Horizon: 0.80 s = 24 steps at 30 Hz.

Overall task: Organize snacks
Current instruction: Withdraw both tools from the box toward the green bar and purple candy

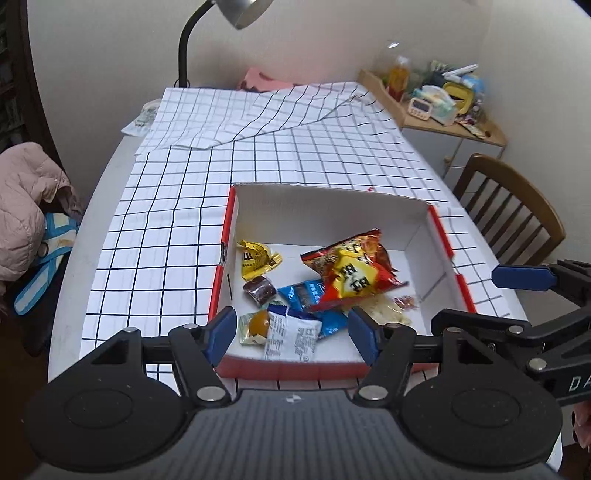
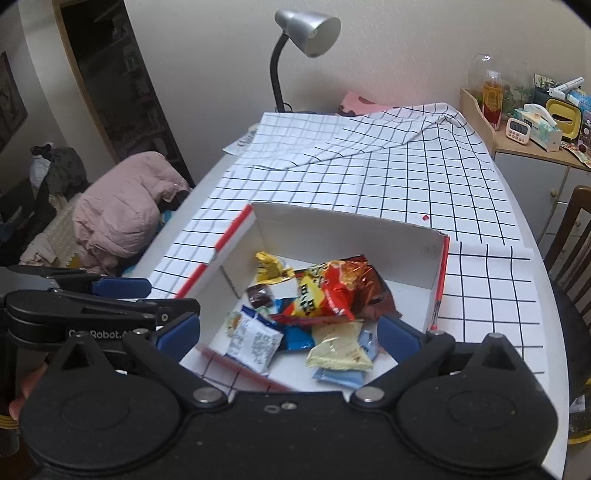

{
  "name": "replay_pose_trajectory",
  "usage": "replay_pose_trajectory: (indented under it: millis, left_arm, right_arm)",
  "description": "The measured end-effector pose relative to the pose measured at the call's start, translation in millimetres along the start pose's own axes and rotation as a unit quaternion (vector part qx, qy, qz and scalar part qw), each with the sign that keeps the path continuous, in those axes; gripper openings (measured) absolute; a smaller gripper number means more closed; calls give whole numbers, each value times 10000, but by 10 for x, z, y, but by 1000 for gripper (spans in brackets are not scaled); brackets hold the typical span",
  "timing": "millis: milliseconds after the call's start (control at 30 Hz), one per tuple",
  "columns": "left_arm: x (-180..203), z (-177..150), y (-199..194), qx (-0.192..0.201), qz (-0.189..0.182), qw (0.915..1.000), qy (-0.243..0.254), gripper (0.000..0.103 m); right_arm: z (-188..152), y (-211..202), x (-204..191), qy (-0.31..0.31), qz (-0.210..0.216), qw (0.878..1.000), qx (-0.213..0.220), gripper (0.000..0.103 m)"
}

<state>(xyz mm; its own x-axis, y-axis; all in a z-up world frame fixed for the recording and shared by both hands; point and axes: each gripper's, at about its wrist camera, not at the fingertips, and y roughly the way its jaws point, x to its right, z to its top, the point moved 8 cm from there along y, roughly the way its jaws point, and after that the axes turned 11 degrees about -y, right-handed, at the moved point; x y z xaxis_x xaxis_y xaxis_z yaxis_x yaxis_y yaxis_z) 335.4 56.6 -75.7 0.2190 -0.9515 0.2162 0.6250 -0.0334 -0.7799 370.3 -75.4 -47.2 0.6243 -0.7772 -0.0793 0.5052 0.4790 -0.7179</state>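
A white cardboard box with red edges (image 1: 325,210) (image 2: 347,230) stands on the checked tablecloth. In it lie a red-and-yellow chip bag (image 1: 351,269) (image 2: 328,288), a yellow wrapper (image 1: 255,256) (image 2: 271,267), a brown candy (image 1: 260,290) (image 2: 260,295), a blue packet (image 1: 306,295), a white-and-blue packet (image 1: 293,334) (image 2: 255,341) and a pale yellow packet (image 2: 340,350). My left gripper (image 1: 291,334) is open and empty over the box's near edge. My right gripper (image 2: 288,334) is open and empty over the box, and shows at the right of the left wrist view (image 1: 524,277).
A desk lamp (image 2: 306,33) stands at the table's far edge. A folded part of the cloth (image 1: 258,114) lies at the back. A wooden chair (image 1: 509,206) is at the right, a cluttered cabinet (image 1: 443,99) behind it. A pink jacket (image 2: 125,214) lies left.
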Motion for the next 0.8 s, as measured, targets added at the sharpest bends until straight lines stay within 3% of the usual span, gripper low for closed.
replay_pose_trajectory:
  millis: [467, 800]
  left_arm:
    - [-108, -482, -365, 161, -225, 9996, 45, 72]
    - [-237, -879, -297, -63, -170, 9997, 165, 72]
  right_arm:
    - [-448, -396, -546, -728, 60, 9972, 168, 102]
    - [-959, -262, -820, -803, 123, 9965, -197, 102]
